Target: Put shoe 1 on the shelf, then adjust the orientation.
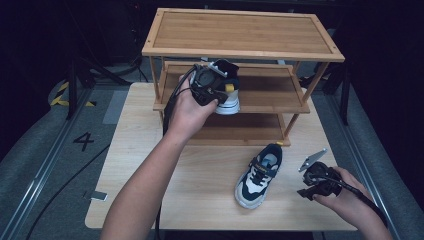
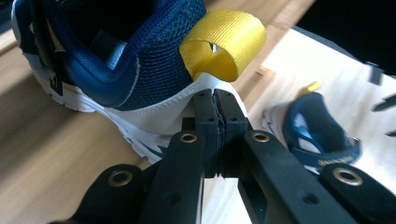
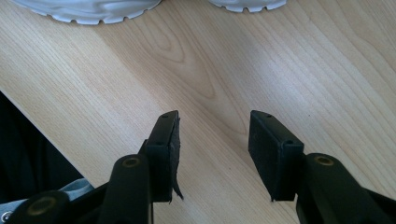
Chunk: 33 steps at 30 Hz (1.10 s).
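Note:
A blue and white child's shoe [image 1: 228, 101] stands on the middle shelf [image 1: 272, 95] of a bamboo rack. My left gripper [image 1: 224, 85] is right at its heel. In the left gripper view the jaws [image 2: 217, 100] are pressed flat together just below the shoe's [image 2: 140, 70] yellow heel loop [image 2: 224, 42], with nothing visible between the pads. The matching second shoe [image 1: 260, 175] lies on the table in front of the rack. My right gripper [image 1: 304, 192] rests low to its right, open and empty [image 3: 214, 126], with the white sole [image 3: 93, 11] beyond its tips.
The three-tier rack has a bare top shelf [image 1: 240, 32] and a bottom shelf [image 1: 235, 132]. The light wooden table [image 1: 200, 170] has free room at its left and front. Dark floor with rails and cables surrounds it.

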Tool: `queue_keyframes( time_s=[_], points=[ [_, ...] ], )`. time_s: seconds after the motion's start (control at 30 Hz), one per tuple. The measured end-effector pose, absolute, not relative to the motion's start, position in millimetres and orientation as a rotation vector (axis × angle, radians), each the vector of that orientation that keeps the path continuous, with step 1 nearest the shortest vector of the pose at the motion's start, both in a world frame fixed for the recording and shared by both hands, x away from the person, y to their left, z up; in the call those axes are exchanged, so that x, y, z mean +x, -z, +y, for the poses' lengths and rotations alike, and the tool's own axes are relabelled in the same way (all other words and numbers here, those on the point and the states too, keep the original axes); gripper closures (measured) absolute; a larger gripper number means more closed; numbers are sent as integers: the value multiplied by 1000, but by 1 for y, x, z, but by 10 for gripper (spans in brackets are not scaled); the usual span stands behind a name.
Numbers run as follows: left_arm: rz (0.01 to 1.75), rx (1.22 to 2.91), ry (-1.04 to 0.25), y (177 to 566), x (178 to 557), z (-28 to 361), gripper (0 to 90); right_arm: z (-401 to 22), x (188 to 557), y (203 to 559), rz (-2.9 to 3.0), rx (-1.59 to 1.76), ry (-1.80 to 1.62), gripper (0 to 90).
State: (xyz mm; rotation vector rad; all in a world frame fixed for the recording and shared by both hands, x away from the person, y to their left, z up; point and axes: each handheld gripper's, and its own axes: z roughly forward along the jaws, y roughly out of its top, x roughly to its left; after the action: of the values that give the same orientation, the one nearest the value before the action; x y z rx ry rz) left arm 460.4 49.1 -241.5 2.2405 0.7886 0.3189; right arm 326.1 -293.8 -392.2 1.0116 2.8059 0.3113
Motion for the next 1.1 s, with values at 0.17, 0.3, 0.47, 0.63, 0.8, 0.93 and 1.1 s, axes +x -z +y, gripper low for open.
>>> queue_keyframes(
  time_s=[0.17,0.3,0.47,0.63,0.8,0.93,1.1],
  points=[
    [789,2241,-356,245,474,48,857,-296,327,393,2806,1010,-313,540],
    [748,2243,-373,246,483,48,855,-296,327,392,2807,1010,-315,541],
    [868,2177,-346,250,481,41,823,-295,326,392,2806,1008,-317,541],
    [813,2214,-356,247,479,40,689,-291,326,395,2819,993,-298,537],
    [806,2258,-420,240,459,43,548,-285,326,394,2831,962,-311,538],
    [778,2322,-415,238,437,50,469,-280,326,393,2849,935,-324,542],
    [802,2421,-385,246,415,62,391,-269,326,395,2870,891,-322,546]
  ],
)
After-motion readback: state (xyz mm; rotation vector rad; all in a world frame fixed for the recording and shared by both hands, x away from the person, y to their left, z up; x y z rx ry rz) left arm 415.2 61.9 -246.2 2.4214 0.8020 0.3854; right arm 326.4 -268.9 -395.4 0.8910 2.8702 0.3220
